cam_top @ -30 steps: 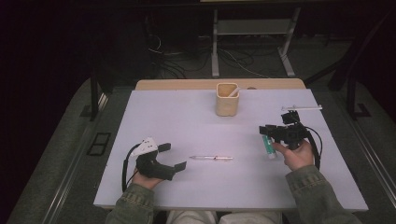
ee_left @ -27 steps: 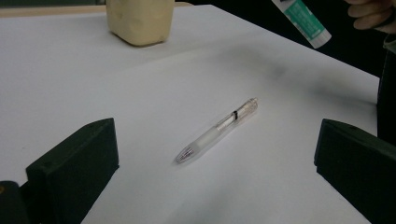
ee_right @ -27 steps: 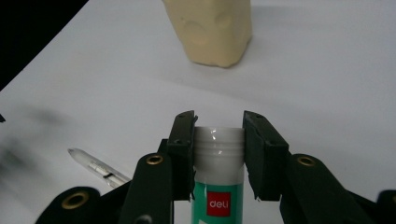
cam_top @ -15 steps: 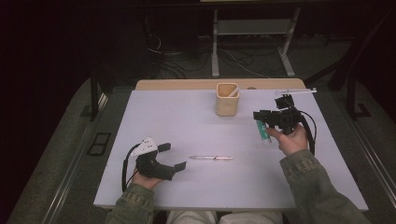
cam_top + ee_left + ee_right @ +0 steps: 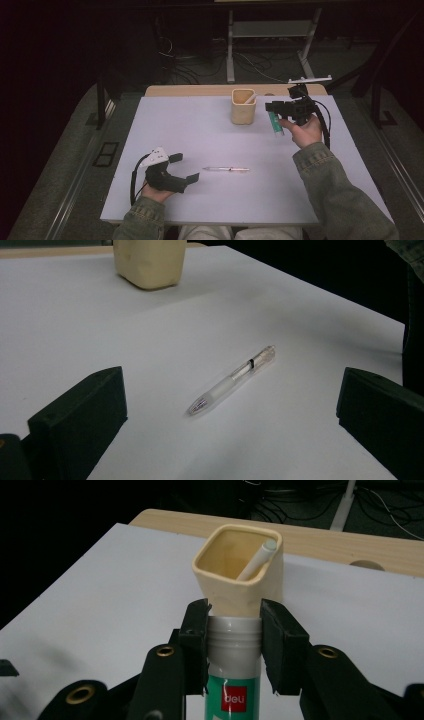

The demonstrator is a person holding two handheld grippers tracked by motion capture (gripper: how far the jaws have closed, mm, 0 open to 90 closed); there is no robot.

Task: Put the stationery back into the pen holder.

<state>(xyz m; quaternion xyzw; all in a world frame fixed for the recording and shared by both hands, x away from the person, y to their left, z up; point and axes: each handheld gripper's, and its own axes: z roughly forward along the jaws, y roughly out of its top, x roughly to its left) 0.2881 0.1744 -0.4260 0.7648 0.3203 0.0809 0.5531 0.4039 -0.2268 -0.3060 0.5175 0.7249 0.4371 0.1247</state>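
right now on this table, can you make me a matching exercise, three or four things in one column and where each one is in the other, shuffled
Things:
1. glue stick
2. clear pen
3. white stick
4. left gripper

Places or states:
A. lying flat on the table
B. leaning inside the beige cup
C. clamped in the right gripper
D. open, resting on the table

Pairs: 1-C, 2-A, 3-B, 4-D

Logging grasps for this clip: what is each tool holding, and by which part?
The right tool is clamped on the glue stick near its white cap end. The left tool is open, holding nothing.
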